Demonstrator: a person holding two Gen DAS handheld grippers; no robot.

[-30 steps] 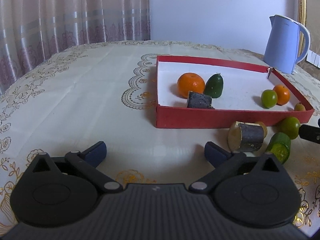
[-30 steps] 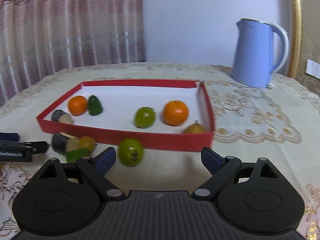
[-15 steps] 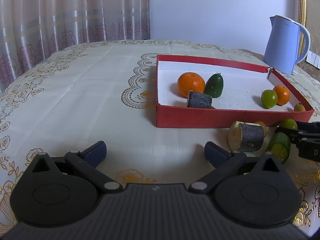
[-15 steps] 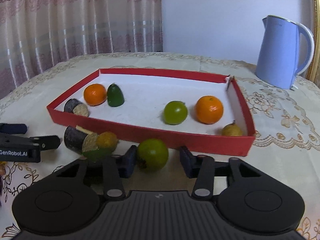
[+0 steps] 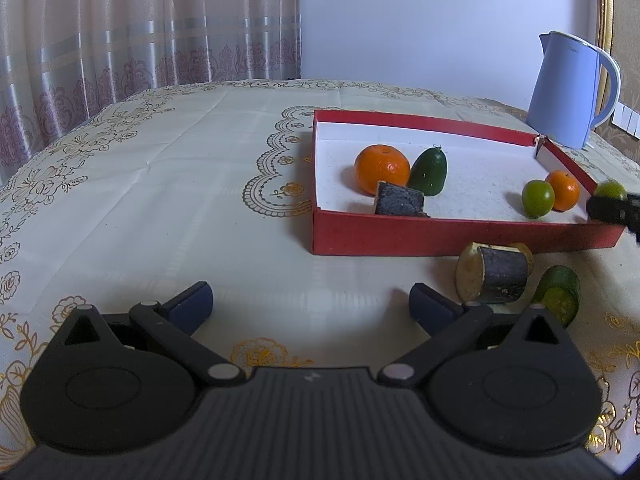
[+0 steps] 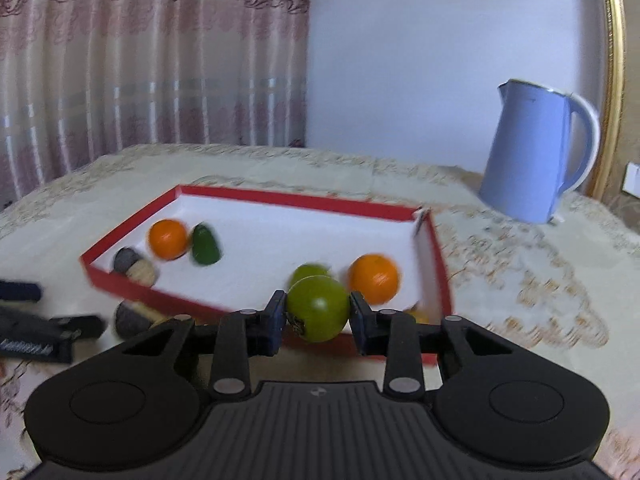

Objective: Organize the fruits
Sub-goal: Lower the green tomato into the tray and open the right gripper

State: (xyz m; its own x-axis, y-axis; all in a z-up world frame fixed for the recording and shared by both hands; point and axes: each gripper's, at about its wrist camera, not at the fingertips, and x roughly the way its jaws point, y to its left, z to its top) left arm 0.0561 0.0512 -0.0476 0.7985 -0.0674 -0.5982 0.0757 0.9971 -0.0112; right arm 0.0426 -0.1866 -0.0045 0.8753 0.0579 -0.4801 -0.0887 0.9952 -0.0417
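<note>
right gripper (image 6: 318,316) closing, pads pinching green fruit (image 6: 318,308) clear of table, over red tray (image 6: 132,284) near edge, for drop-in | left gripper (image 5: 310,304) wide, empty, waiting beside cut pieces (image 5: 494,274)

Left gripper (image 5: 310,300): black ribbed body, round hubs, silver pivots, dark blue fingers (image 5: 192,302).
</note>
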